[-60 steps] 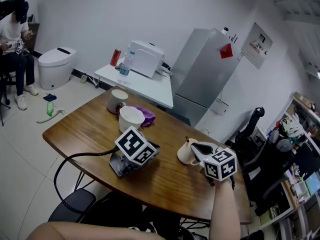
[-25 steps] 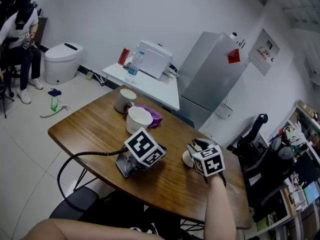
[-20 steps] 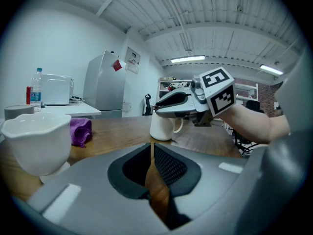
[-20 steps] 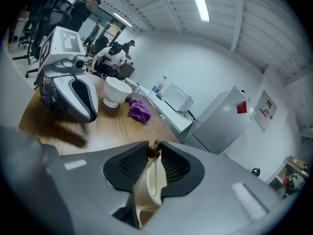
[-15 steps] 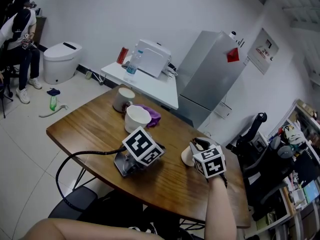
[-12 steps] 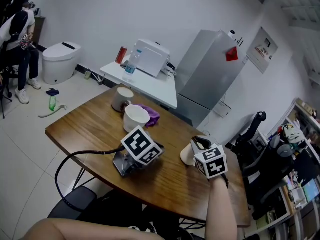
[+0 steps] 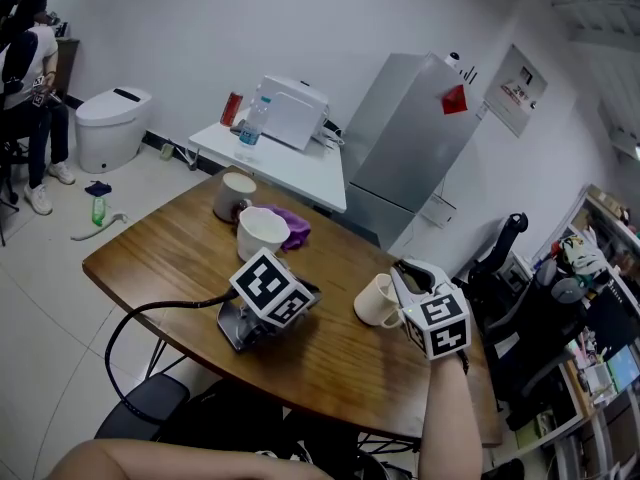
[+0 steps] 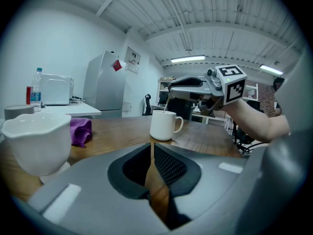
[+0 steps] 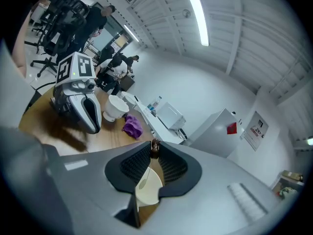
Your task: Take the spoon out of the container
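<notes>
White mug (image 7: 375,301) on the desk (image 7: 150,258) holds a spoon (image 9: 154,149) — right tool (image 7: 399,269) is closing on its brown handle; left tool (image 8: 151,155) lies closed, empty.

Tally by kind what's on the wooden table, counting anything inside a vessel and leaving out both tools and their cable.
mug: 1
bowl: 1
cup: 1
cloth: 1
spoon: 1
Total: 5

White bowl (image 7: 262,234), purple cloth (image 7: 297,227), grey fridge (image 7: 410,153), toilet (image 7: 108,128)
</notes>
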Tool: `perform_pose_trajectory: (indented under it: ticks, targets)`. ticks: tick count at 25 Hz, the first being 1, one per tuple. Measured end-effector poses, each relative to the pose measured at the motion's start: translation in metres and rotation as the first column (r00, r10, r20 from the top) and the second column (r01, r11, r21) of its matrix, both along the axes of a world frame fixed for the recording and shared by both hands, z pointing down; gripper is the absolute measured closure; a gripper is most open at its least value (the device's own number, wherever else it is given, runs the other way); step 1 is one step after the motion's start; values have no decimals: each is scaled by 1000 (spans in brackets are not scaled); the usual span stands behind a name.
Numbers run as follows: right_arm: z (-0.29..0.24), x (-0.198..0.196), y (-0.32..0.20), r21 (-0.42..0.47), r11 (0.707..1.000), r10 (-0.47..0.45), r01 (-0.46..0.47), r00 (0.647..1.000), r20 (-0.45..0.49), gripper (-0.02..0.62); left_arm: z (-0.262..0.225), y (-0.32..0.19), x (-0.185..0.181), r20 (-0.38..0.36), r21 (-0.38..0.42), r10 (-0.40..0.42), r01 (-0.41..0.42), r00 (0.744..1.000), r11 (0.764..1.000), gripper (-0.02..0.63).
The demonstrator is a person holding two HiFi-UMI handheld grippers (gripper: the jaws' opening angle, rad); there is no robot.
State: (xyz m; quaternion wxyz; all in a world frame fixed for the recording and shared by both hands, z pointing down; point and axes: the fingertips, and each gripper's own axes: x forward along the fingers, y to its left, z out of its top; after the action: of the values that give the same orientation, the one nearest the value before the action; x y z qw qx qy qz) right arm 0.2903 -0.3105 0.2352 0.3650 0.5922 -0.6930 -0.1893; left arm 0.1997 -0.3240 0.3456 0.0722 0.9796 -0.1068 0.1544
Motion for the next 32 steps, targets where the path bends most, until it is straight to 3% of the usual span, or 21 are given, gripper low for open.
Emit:
perform_pose_trajectory:
  ticks: [10,18,26,32]
  targets:
    - [-47,29,29,202,978,28,-49,994,106,543,-1,0,0,0,-1,-1,1,1000,1000,584]
    - [-47,84,45,251,950,117,-183,960,254,543,-1,0,-1,0,-1,0,0,1000,1000,584]
    - [3,131,56,168,942,276,-290,956,102,543,0,1,0,0,-2,0,0,1000,1000,584]
    - [32,154,66,113,936,334,-333,942,8,543,-1,1,-1,-1,-1,1,-1,1000,1000,584]
